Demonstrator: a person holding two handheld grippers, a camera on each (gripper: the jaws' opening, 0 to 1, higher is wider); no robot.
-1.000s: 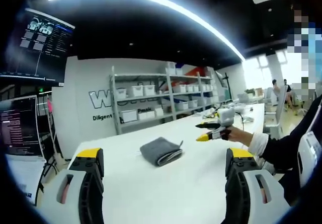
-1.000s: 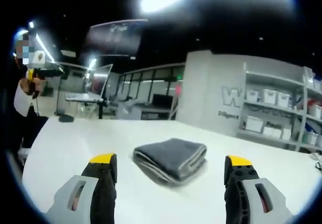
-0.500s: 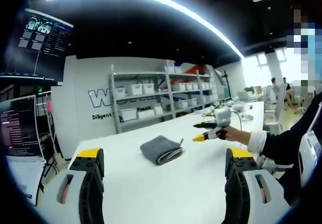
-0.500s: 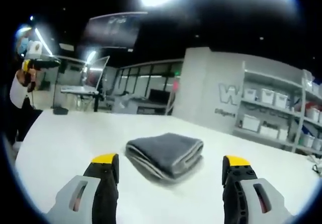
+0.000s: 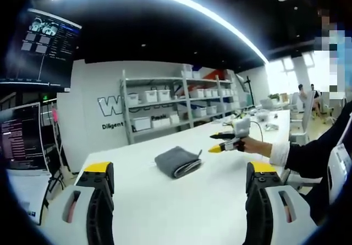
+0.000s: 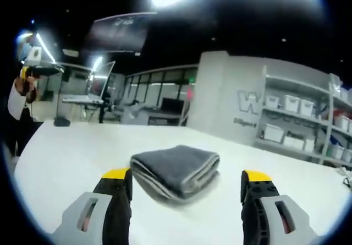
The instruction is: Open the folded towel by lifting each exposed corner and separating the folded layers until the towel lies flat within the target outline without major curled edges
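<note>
A grey folded towel (image 6: 176, 169) lies on the white table (image 6: 66, 151), its stacked edges facing me in the right gripper view. My right gripper (image 6: 186, 180) is open, jaws on either side of the towel and just short of it. In the left gripper view the towel (image 5: 177, 161) sits farther off in mid-table. My left gripper (image 5: 181, 170) is open and well back from it. The right gripper (image 5: 224, 144) enters that view from the right, held in a hand, to the right of the towel. The left gripper (image 6: 34, 67) appears far left in the right gripper view.
Grey shelving (image 5: 176, 104) with white bins stands behind the table against a lettered wall. Monitors (image 5: 41, 49) hang at the left. A person's dark sleeve (image 5: 313, 151) reaches in from the right. More desks and screens (image 6: 93, 93) stand beyond the table's far edge.
The right gripper has moved closer to the towel, which now looks larger and lower between its jaws. In the left gripper view it has shifted slightly left toward the towel.
</note>
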